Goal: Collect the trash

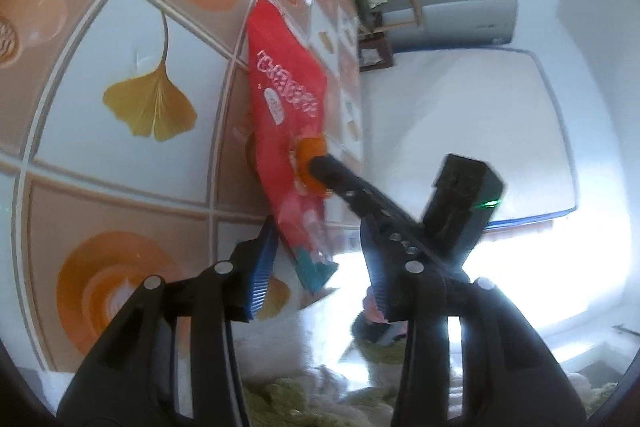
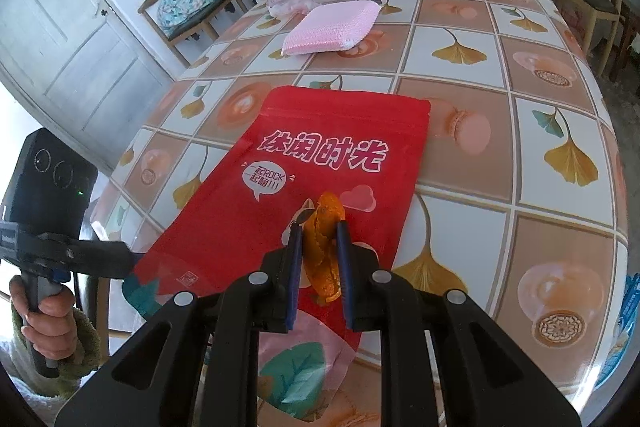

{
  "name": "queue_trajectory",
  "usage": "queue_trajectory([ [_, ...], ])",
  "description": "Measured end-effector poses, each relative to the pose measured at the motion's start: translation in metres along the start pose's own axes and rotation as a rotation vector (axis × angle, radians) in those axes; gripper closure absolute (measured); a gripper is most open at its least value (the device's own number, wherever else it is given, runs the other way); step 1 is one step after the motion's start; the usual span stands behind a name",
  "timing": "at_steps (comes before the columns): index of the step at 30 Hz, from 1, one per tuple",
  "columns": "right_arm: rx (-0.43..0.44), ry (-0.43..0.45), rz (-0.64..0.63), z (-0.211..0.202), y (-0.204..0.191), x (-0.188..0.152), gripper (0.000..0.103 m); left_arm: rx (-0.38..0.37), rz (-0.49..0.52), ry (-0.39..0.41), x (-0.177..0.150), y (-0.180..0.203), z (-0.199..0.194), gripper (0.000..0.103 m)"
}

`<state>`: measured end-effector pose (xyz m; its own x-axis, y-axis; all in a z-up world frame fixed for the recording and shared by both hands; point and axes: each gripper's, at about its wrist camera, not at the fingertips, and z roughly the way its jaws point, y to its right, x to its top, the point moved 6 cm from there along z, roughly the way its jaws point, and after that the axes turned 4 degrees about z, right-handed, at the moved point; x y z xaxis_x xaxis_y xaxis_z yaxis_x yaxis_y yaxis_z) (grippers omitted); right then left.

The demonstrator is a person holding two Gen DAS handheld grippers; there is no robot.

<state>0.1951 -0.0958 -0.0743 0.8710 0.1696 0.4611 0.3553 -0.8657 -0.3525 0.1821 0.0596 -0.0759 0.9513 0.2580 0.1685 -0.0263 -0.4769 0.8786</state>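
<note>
A: Where is the peel?
B: My right tool [image 2: 318, 259] clamps the orange peel [image 2: 325, 247] above the red pouch [image 2: 304, 167] on the tabletop [image 2: 520, 187].
A: And the left tool?
B: My left tool [image 1: 320, 267] is half-open at the pouch's 6 o'clock corner, pads not pressing; pink sponge [image 2: 332, 29] at 12 o'clock.

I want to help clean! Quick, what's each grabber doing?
Left gripper: open around the red bag's corner.
Right gripper: closed on the orange peel.

Black claw [image 2: 318, 279] arms, blue ribbed pads [image 2: 293, 291], silver screws, fuzzy green sleeve [image 2: 86, 343]
</note>
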Motion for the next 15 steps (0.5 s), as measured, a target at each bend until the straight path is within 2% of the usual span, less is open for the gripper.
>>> queue_trajectory([
  [3, 0.005, 0.003, 0.003, 0.0, 0.001, 0.0, 0.086, 0.117, 0.073, -0.022, 0.0, 0.005, 0.012, 0.065],
  [5, 0.008, 0.005, 0.003, 0.0, 0.001, 0.0, 0.086, 0.184, 0.134, -0.028, -0.001, 0.01, 0.018, 0.073],
  [6, 0.01, 0.007, 0.005, 0.0, 0.001, 0.0, 0.086, 0.217, 0.163, -0.03, -0.001, 0.012, 0.021, 0.081],
  [8, 0.012, 0.014, 0.009, -0.002, 0.003, 0.001, 0.086, 0.275, 0.211, -0.021, -0.002, 0.016, 0.026, 0.084],
  [13, 0.036, 0.058, 0.022, -0.018, 0.006, 0.003, 0.086, 0.326, 0.296, 0.011, -0.005, 0.029, 0.023, 0.099],
  [15, 0.043, 0.086, 0.026, -0.029, 0.007, 0.006, 0.086, 0.333, 0.32, 0.024, -0.007, 0.035, 0.018, 0.1],
])
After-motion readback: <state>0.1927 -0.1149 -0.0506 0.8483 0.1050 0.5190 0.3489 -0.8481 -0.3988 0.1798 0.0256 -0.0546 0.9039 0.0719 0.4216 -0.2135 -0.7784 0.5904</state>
